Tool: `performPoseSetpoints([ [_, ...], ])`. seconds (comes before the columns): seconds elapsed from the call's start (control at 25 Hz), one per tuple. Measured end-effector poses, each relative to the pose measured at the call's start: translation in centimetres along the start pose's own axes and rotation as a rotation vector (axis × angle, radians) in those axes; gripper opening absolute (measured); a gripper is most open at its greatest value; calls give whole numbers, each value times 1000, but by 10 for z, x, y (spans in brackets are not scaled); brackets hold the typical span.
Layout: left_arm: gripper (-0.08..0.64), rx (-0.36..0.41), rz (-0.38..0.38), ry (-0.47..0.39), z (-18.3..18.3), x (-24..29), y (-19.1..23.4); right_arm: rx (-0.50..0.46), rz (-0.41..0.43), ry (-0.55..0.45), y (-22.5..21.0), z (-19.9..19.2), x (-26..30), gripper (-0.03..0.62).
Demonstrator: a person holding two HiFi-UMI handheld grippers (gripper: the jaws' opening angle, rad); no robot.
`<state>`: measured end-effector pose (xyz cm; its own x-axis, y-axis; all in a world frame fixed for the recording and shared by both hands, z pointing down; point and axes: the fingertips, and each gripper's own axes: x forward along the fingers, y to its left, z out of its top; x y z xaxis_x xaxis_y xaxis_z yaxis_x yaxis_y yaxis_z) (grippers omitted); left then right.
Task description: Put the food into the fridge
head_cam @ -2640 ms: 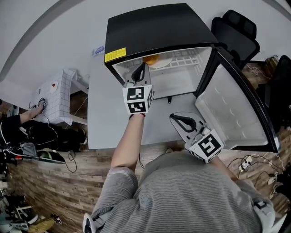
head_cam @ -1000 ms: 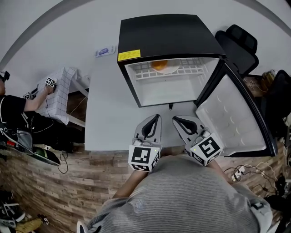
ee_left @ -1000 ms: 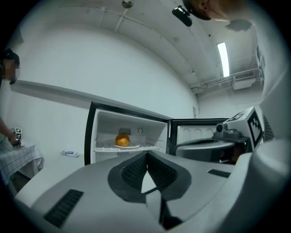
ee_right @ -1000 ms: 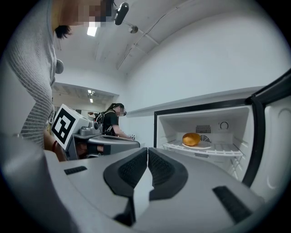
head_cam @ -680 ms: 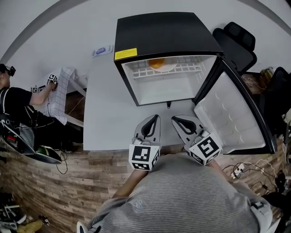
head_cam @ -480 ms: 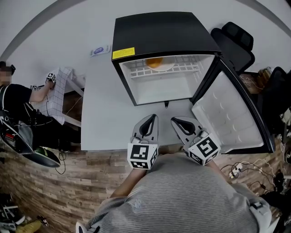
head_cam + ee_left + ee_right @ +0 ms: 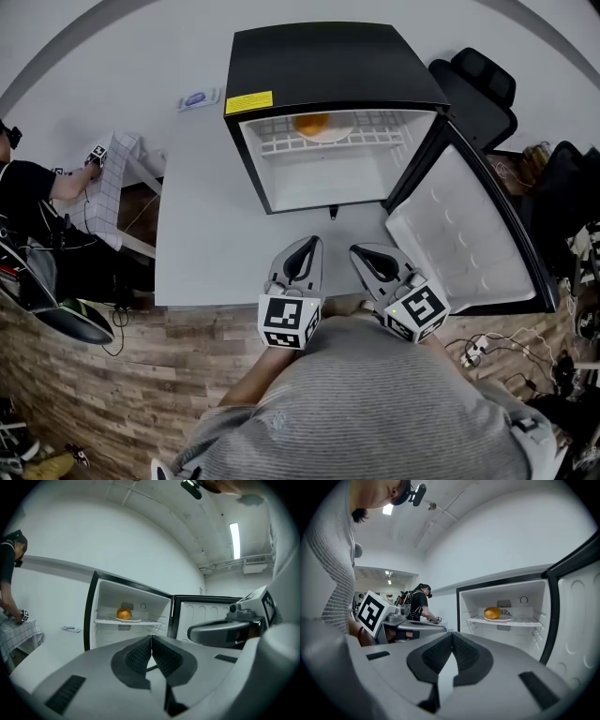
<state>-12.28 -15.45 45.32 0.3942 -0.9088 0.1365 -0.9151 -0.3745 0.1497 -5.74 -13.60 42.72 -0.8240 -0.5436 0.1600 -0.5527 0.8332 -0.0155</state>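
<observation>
A black mini fridge point(image 7: 328, 56) stands on the grey table point(image 7: 206, 244) with its door point(image 7: 464, 234) swung wide to the right. Inside, an orange-brown bun point(image 7: 311, 123) lies on a white plate point(image 7: 330, 131) on the wire shelf. The bun point(image 7: 123, 614) shows in the left gripper view and the bun point(image 7: 492, 613) in the right gripper view. My left gripper point(image 7: 309, 244) and right gripper point(image 7: 358, 253) rest side by side at the table's near edge, both shut and holding nothing, well short of the fridge.
A small blue-and-white packet point(image 7: 195, 97) lies on the table left of the fridge. A black office chair point(image 7: 478, 94) stands behind the open door. At far left a person point(image 7: 28, 197) works at a checked-cloth stand point(image 7: 108, 178). Cables point(image 7: 487, 347) lie on the wooden floor.
My left gripper has pulled back from the fridge's opening to the table's near edge beside the right one. Over the last second both grippers stay still; the view shifts slightly.
</observation>
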Motion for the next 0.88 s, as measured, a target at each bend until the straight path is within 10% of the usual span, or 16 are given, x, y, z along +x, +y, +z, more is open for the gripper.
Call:
performPoseSetpoints([
  [0.88, 12, -53, -30, 57, -21, -2, -5, -16, 33, 27, 19, -9, -3, 12],
])
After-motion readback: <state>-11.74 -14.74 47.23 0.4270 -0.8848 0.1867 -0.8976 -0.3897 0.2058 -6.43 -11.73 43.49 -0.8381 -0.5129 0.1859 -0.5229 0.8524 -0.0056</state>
